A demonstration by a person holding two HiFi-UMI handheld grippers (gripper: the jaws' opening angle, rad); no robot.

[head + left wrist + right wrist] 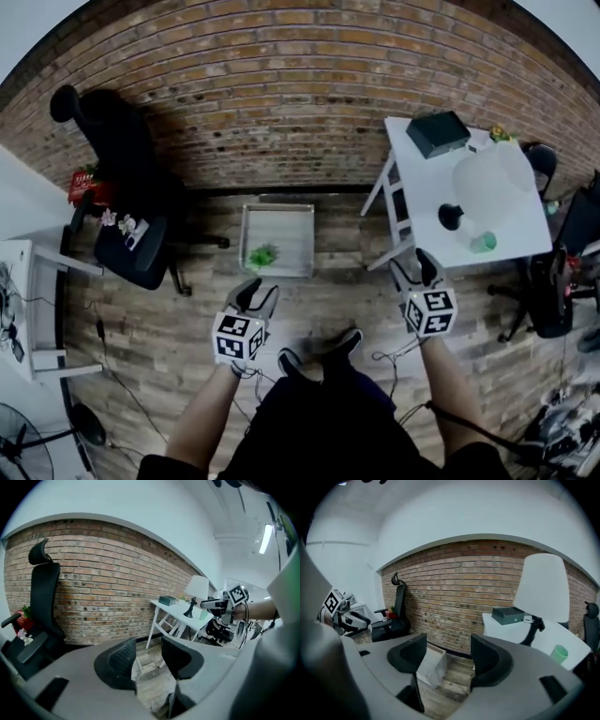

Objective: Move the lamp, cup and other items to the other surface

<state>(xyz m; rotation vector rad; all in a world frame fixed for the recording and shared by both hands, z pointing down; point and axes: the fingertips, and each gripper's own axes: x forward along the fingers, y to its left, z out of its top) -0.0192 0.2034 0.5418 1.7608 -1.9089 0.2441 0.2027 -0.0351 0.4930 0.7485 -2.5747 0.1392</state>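
Observation:
A lamp [489,187] with a white shade and black base stands on the white table [420,173] at the right. Beside it are a green cup [483,243] and a dark box [437,133]. My right gripper [417,270] hovers just short of the table's near corner, open with nothing between its jaws. My left gripper [255,298] hangs over the wooden floor, also open with nothing in it. In the right gripper view the lamp [543,588], cup [558,653] and box [507,615] lie ahead to the right. In the left gripper view the lamp [197,588] shows far off.
A white tray [277,214] holding a green plant piece [263,255] sits on the floor by the brick wall. A black office chair [131,187] with red and white items stands at the left. Another white surface [19,300] is at the far left, a second chair [548,300] at the right.

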